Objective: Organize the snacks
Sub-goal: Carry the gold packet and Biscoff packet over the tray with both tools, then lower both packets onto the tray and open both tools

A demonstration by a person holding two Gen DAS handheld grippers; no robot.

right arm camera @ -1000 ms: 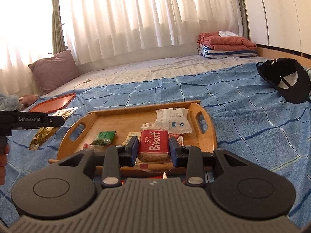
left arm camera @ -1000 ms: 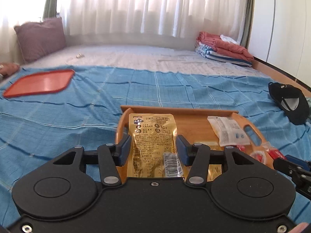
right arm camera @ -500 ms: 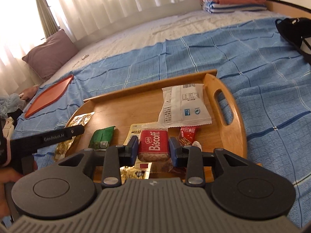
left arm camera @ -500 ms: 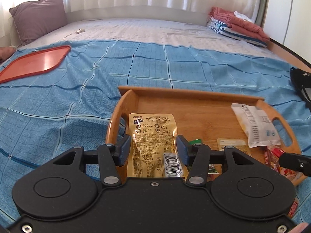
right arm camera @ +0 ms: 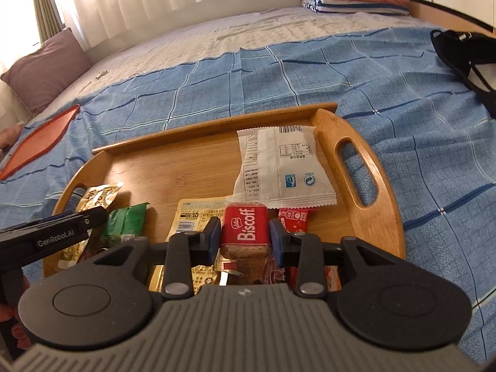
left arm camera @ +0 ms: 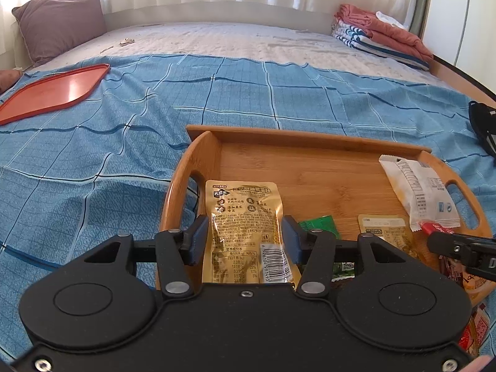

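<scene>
A wooden tray (left arm camera: 310,139) (right arm camera: 369,210) with handle slots lies on the blue checked bedspread. My left gripper (left arm camera: 245,238) is shut on a gold snack pouch (left arm camera: 245,214), held over the tray's left end. My right gripper (right arm camera: 245,235) is shut on a red Biscoff biscuit pack (right arm camera: 246,229), low over the tray's near side. On the tray lie a white packet (left arm camera: 418,192) (right arm camera: 282,170), a green packet (left arm camera: 319,224) (right arm camera: 127,223), a small yellow packet (left arm camera: 384,226) (right arm camera: 198,214) and a red packet (right arm camera: 293,218). The gold pouch (right arm camera: 97,195) also shows at the tray's left end.
An orange-red flat tray (left arm camera: 52,93) (right arm camera: 37,142) lies far left on the bedspread. A purple pillow (left arm camera: 59,21) sits back left, folded towels (left arm camera: 381,37) back right, a black cap (right arm camera: 465,59) at the right. More snack packs (left arm camera: 474,325) lie by the tray's near right edge.
Both grippers have moved forward and down toward the wooden tray, each keeping its pack. The tray now fills more of both views.
</scene>
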